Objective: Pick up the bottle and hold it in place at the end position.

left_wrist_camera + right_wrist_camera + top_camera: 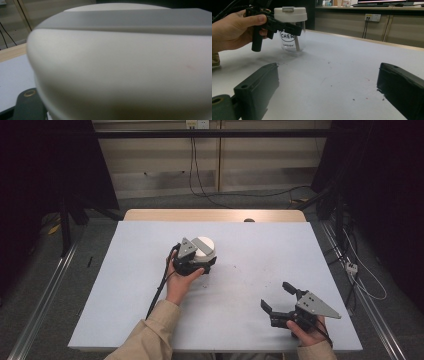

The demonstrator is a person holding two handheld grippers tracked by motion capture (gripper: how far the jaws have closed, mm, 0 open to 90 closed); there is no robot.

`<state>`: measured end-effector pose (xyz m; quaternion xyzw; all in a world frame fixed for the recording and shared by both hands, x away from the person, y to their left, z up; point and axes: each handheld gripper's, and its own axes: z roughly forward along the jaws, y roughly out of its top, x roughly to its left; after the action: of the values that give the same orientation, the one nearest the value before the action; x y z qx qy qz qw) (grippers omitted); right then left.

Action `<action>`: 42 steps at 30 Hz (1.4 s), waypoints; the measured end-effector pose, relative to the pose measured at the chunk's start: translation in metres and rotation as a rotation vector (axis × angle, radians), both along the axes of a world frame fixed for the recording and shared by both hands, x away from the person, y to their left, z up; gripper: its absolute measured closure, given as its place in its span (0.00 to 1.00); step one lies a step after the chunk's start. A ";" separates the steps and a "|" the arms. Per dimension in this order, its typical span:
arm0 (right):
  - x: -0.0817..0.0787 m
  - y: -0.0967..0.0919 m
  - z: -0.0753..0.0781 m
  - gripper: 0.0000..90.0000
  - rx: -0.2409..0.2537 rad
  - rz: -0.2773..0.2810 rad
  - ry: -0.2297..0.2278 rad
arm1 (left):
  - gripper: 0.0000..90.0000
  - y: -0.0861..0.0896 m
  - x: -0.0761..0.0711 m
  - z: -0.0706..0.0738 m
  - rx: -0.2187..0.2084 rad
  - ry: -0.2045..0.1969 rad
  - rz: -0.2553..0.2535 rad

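Near the middle of the desk point(125, 285), a clear jar point(291, 41) with a white lid point(290, 13) stands upright. The left tool point(202, 261) is closed on the jar just under the lid's rim, held by the person's left hand point(180, 280). Well apart, toward the near right corner, the right tool point(278, 300) rests low over the desk with its jaws spread wide, nothing between them.

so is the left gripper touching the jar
Touching: in the right gripper view the left gripper is clamped on the clear jar just under its white lid.
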<state>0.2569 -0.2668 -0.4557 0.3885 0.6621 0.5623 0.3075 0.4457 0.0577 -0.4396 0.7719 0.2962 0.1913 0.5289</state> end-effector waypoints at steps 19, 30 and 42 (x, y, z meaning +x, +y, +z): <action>0.000 0.000 -0.001 0.04 0.003 -0.001 0.005 | 0.20 -0.015 0.004 -0.002 0.001 0.004 -0.031; 0.001 0.000 -0.002 0.04 0.002 0.004 0.007 | 0.20 -0.019 0.006 -0.008 0.009 0.004 -0.033; 0.001 0.000 -0.002 0.04 0.006 0.003 0.011 | 0.20 -0.025 0.008 -0.013 0.004 0.001 -0.042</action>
<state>0.2578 -0.2665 -0.4582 0.3914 0.6629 0.5624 0.3017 0.4534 0.0326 -0.4526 0.7792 0.2799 0.1805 0.5310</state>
